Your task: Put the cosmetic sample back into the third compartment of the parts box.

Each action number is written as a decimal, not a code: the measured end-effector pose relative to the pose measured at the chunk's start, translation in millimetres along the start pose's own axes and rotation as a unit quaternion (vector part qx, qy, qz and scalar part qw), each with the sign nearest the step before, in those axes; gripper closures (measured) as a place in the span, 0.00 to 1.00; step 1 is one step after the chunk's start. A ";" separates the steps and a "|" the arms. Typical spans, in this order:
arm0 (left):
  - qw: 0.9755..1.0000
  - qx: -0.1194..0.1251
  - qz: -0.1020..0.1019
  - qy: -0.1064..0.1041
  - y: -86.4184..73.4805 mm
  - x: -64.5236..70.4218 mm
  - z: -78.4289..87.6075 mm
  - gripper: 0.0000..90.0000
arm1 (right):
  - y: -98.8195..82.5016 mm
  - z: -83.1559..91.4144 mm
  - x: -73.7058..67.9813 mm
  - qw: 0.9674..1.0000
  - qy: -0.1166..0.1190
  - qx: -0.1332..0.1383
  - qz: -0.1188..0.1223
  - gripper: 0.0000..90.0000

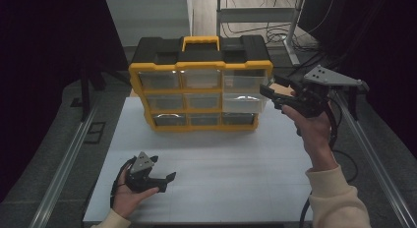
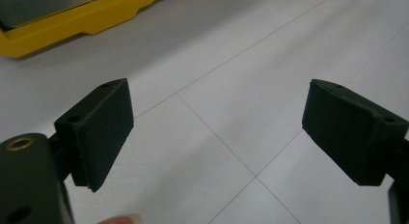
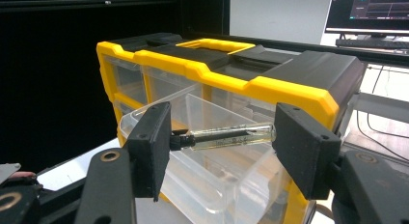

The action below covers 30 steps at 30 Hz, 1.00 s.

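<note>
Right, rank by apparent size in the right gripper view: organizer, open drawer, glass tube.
1. Organizer, the yellow and black case, largest.
2. Open drawer, clear plastic, pulled out.
3. Glass tube, smallest, clamped between the right gripper pads.

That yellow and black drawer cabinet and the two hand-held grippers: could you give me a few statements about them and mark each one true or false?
1. The right gripper holds a slim clear tube endwise between its jaws. True.
2. All drawers of the drawer cabinet are pushed in. False: one clear drawer on its right side is pulled out, and the tube is above it.
3. The left gripper is clamped on a screwdriver. False: its jaws stand wide apart with nothing between them, over the white table.
4. The cabinet has a yellow handle on top. True.
5. The left gripper is raised beside the cabinet. False: it is low near the table's front edge.
</note>
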<state>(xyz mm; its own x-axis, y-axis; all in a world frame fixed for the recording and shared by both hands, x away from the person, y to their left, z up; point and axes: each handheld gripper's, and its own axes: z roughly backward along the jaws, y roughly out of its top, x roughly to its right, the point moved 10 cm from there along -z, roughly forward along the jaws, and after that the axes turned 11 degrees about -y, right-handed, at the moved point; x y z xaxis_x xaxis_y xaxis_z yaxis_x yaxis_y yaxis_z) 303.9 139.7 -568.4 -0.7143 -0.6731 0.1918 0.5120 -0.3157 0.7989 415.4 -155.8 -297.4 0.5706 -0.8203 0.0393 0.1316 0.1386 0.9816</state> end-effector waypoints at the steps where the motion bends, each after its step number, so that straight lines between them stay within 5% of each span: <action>1: 1.000 0.000 -0.001 0.000 0.0 -0.2 0.1 0.13 | 0.8 -2.8 -0.8 1.000 -0.001 0.001 0.000 0.45; 30: 1.000 0.001 0.000 0.003 -1.0 -1.6 1.5 0.13 | -3.1 -45.9 -7.9 0.999 -0.011 -0.028 0.021 0.43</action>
<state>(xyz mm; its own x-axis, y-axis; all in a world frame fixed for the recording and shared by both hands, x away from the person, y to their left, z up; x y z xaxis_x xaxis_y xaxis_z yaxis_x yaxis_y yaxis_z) 303.8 142.0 -568.7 -0.7112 -0.6771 0.1889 0.5110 -0.3135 0.8004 447.8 -124.3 -309.4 0.5594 -0.8245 0.0855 0.1534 0.2044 0.9668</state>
